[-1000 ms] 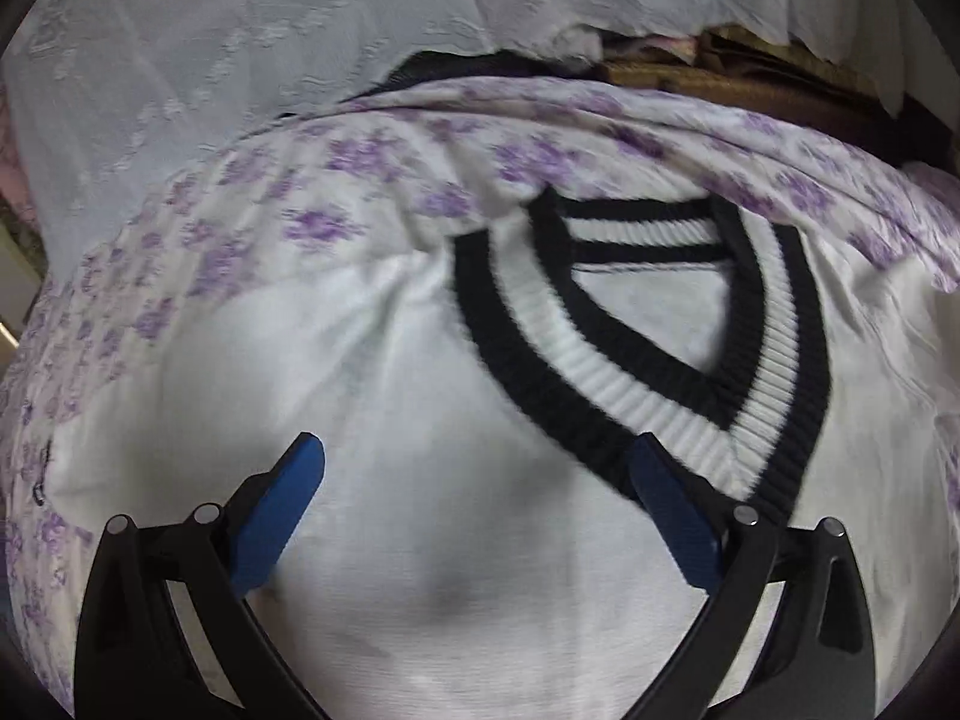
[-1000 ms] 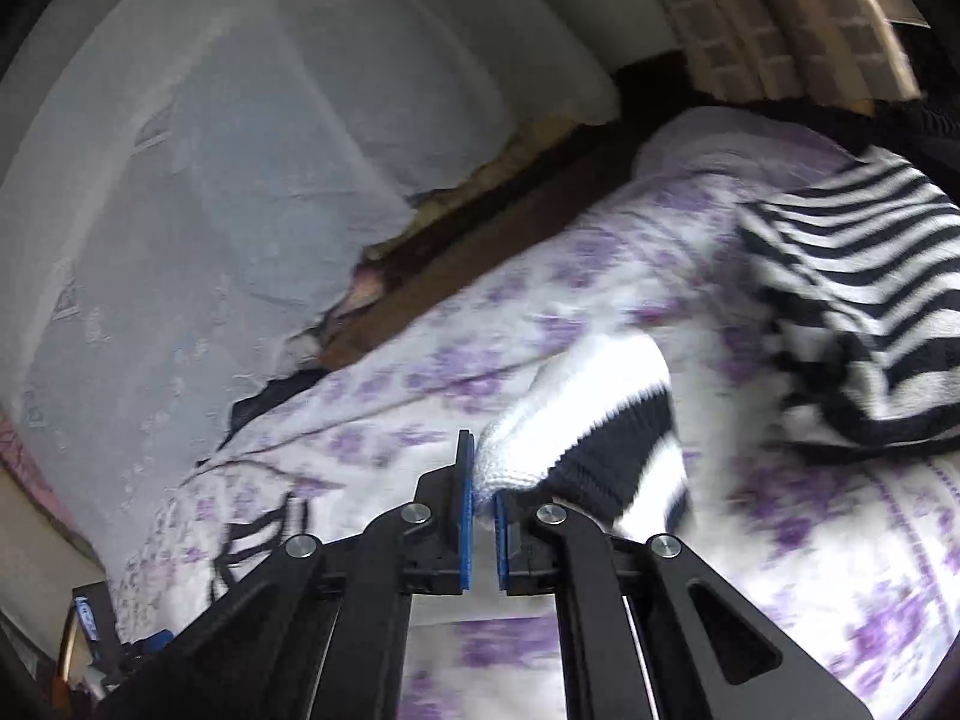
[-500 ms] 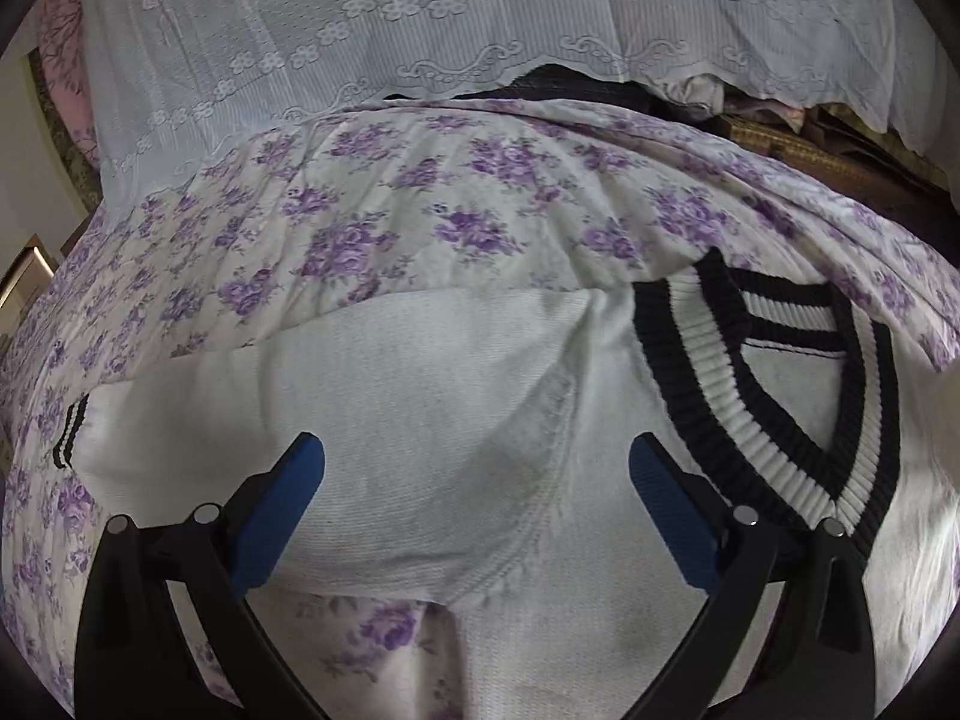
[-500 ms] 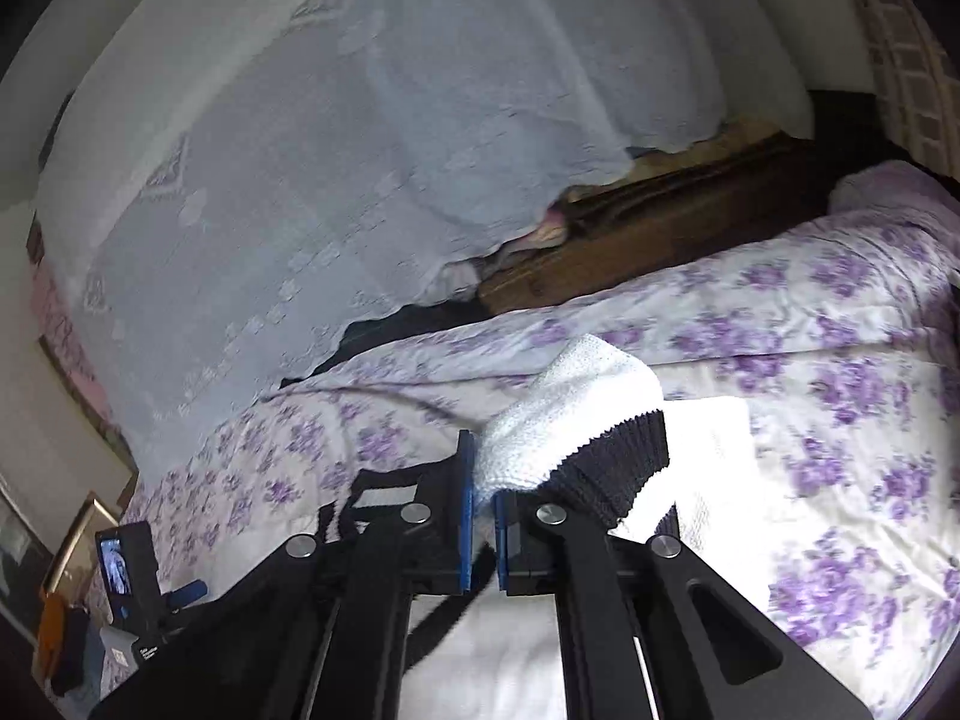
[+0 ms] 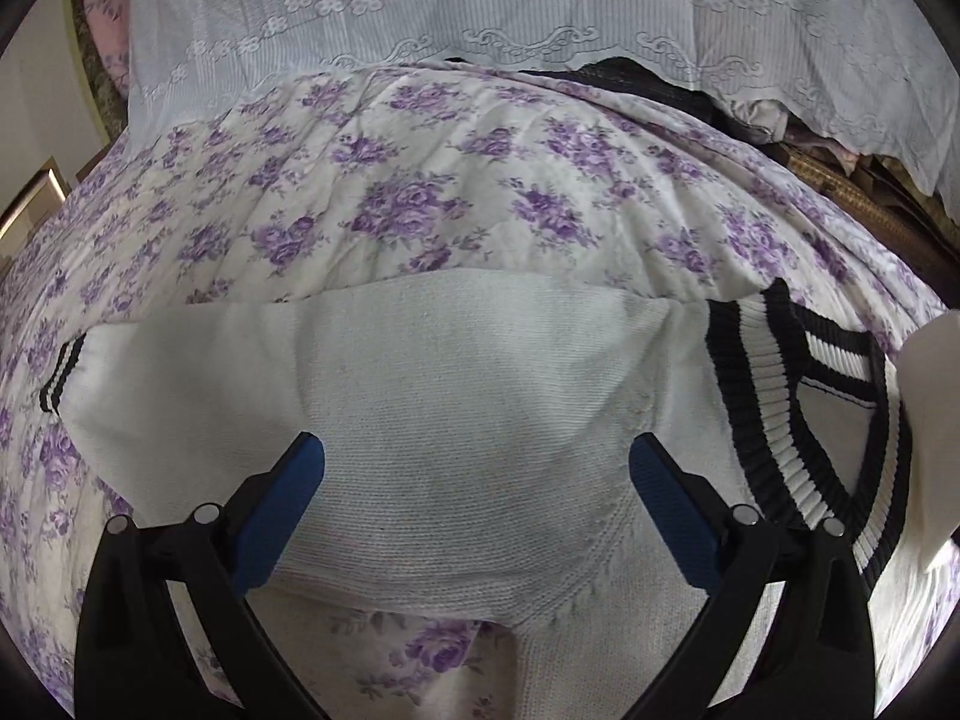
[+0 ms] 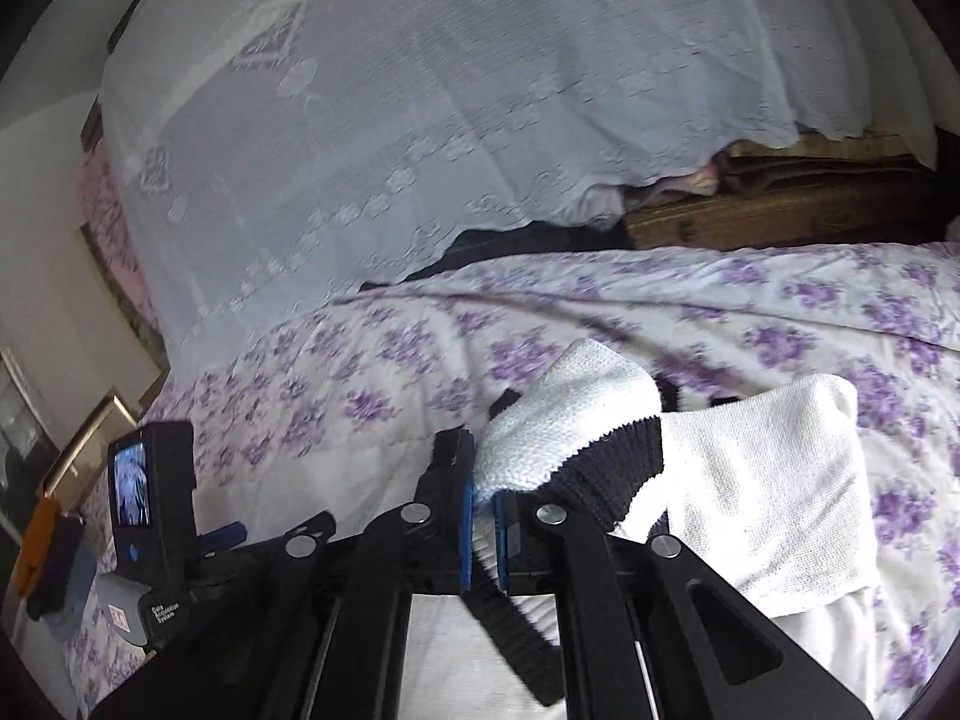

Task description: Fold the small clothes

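Small white writing on the black camera box (image 6: 153, 516), low on its base: "Data Acquisition System", a bit blurry. Little bright screen on its front, picture too small to make out. No other words to read. White knitted sweater (image 5: 480, 420) spread flat on the bed (image 5: 420, 192), soft and bumpy with tiny rows of stitches. V-shaped neck band (image 5: 774, 438) with thick ribs in black and white stripes, off to the right in the left wrist view. One sleeve stretched out to the left, ending in a thin black and white striped cuff (image 5: 57, 381). Bed sheet smooth and a little wrinkled, white with purple flower bunches. Thin lacy white cloth (image 5: 540, 18) hanging behind the bed, with flower shapes and curly lines sewn in. Brown wooden box (image 6: 780, 210) peeking out under the lace at the right. Left gripper (image 5: 477, 507) held over the sweater's shoulder part, black arms with blue rough pads, fingers (image 5: 282, 516) spread wide apart with nothing pinched between them. Right gripper (image 6: 480, 516) with fingers (image 6: 463, 516) squeezed tight on the other sleeve cuff (image 6: 576, 444), white knit with a wide black ribbed band, lifted up above the bed. Rest of that sleeve drooping down to the right in a soft fold. Gold picture frame (image 6: 96, 438) at the far left edge.
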Tool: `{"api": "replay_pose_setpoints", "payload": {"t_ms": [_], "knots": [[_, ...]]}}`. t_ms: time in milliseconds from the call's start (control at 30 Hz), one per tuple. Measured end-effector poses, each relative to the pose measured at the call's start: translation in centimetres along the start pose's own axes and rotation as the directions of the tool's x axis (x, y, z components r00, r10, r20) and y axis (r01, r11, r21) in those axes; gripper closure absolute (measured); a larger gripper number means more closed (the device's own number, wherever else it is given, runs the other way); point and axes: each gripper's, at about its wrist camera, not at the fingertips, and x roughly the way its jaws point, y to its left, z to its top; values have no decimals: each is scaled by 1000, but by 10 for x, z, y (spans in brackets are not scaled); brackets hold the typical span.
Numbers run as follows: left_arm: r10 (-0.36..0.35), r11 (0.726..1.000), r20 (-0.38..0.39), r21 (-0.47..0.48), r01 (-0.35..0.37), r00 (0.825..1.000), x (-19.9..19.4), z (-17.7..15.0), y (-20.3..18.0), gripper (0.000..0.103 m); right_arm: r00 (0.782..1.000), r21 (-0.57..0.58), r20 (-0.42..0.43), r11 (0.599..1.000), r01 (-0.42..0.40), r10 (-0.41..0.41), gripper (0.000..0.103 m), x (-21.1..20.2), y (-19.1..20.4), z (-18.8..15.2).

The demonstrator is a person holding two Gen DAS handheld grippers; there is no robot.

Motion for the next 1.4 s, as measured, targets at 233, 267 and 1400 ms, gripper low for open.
{"api": "replay_pose_setpoints", "payload": {"t_ms": [233,267,1400], "knots": [[-7,999,-31,-48,6,999,9,1,9,4,994,-67,-110,998,16,-24,97,39,17,-34],[-3,999,-29,-47,2,1000,10,1,9,4,992,-73,-123,997,14,-23,97,43,19,-39],[61,759,489,544,-358,870,-67,-90,-139,4,995,227,-40,969,96,-89,41,-66,-168,-37]]}}
